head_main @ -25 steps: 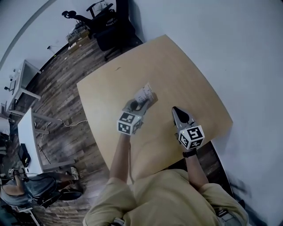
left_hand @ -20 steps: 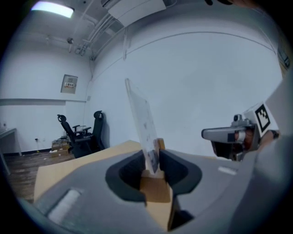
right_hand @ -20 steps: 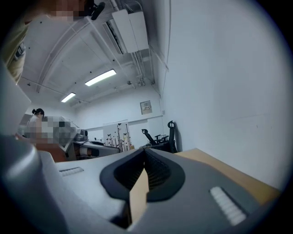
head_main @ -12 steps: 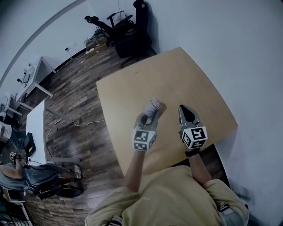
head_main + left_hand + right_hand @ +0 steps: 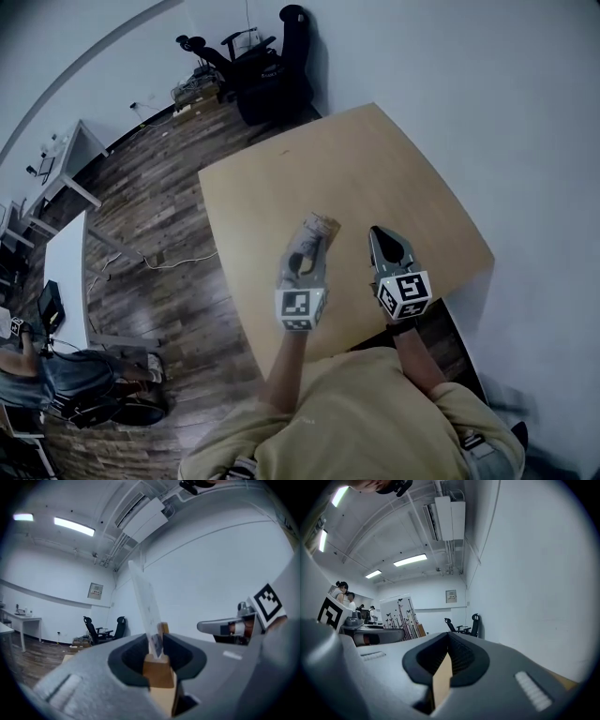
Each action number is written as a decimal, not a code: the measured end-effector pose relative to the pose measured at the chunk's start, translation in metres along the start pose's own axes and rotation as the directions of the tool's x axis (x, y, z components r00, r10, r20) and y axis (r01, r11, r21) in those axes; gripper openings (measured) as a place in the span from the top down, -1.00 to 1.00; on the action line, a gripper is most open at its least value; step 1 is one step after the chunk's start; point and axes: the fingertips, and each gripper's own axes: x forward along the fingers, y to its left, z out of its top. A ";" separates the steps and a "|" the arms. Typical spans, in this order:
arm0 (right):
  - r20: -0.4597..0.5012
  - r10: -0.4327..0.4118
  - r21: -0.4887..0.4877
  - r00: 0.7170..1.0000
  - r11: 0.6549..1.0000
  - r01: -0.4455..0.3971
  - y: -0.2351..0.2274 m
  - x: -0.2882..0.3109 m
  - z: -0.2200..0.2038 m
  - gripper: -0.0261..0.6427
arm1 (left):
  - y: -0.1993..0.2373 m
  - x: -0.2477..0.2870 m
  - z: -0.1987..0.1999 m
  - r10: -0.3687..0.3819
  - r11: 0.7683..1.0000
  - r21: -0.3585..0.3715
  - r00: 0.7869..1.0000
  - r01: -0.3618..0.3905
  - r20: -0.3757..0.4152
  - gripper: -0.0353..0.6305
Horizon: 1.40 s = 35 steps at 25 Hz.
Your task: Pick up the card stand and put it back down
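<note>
Head view: the left claw reaches forward over the light wooden desk, and the card stand sits right at its tip, caught between the two jaws. The right claw hovers just beside it on the right, apart from the stand, with its jaws drawn to a point.

Left gripper view: the left claw is clenched on the card stand. The stand's wooden base is pinched between the dark pads, and its clear sheet rises tilted up out of the jaws. Whether the base touches the desk cannot be told here. The right claw shows off to the right.

Right gripper view: the right claw is clenched on nothing, its pads meeting, with only a wedge of desk showing beneath them. Office chairs stand far behind.
</note>
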 end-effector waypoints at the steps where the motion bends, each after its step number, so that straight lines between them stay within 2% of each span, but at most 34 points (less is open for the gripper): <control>1: -0.002 -0.004 -0.002 1.000 1.000 0.004 0.001 -0.003 -0.001 0.91 | -0.003 -0.001 0.000 -0.012 1.000 -0.004 1.000 0.012 0.004 0.61; 7: -0.021 -0.061 -0.011 0.998 0.998 0.061 -0.014 -0.032 -0.006 0.91 | -0.037 0.014 -0.008 -0.116 0.993 -0.027 0.993 0.116 -0.010 0.61; 12: -0.036 -0.130 -0.012 0.991 0.992 0.129 -0.047 -0.068 -0.001 0.91 | -0.084 0.033 -0.004 -0.205 0.978 -0.048 0.979 0.204 -0.021 0.61; 15: -0.041 -0.141 -0.010 0.989 0.990 0.141 -0.071 -0.093 0.004 0.91 | -0.120 0.038 0.004 -0.228 0.973 -0.045 0.974 0.227 -0.015 0.61; 18: -0.037 -0.124 0.004 0.992 0.992 0.124 -0.092 -0.115 0.006 0.91 | -0.151 0.037 0.004 -0.218 0.976 -0.037 0.975 0.217 -0.031 0.61; 22: -0.044 -0.053 0.021 0.998 0.998 0.054 -0.099 -0.115 0.009 0.91 | -0.161 0.031 0.001 -0.156 0.987 -0.034 0.986 0.154 -0.063 0.61; 26: -0.064 0.089 0.028 0.994 0.996 -0.087 -0.088 -0.106 0.011 0.91 | -0.158 0.015 0.008 -0.034 0.999 -0.038 0.997 0.031 -0.066 0.61; 29: -0.068 0.186 0.036 0.980 0.982 -0.184 -0.076 -0.102 0.014 0.91 | -0.155 -0.003 0.012 0.059 0.997 -0.040 0.996 -0.062 -0.070 0.61; 32: -0.072 0.291 0.050 0.954 0.956 -0.288 -0.063 -0.091 0.011 0.91 | -0.144 -0.018 0.009 0.159 0.985 -0.047 0.983 -0.164 -0.089 0.61; 35: -0.091 0.423 0.073 0.902 0.906 -0.417 -0.038 -0.080 0.000 0.91 | -0.129 -0.044 0.000 0.294 0.952 -0.053 0.949 -0.301 -0.114 0.62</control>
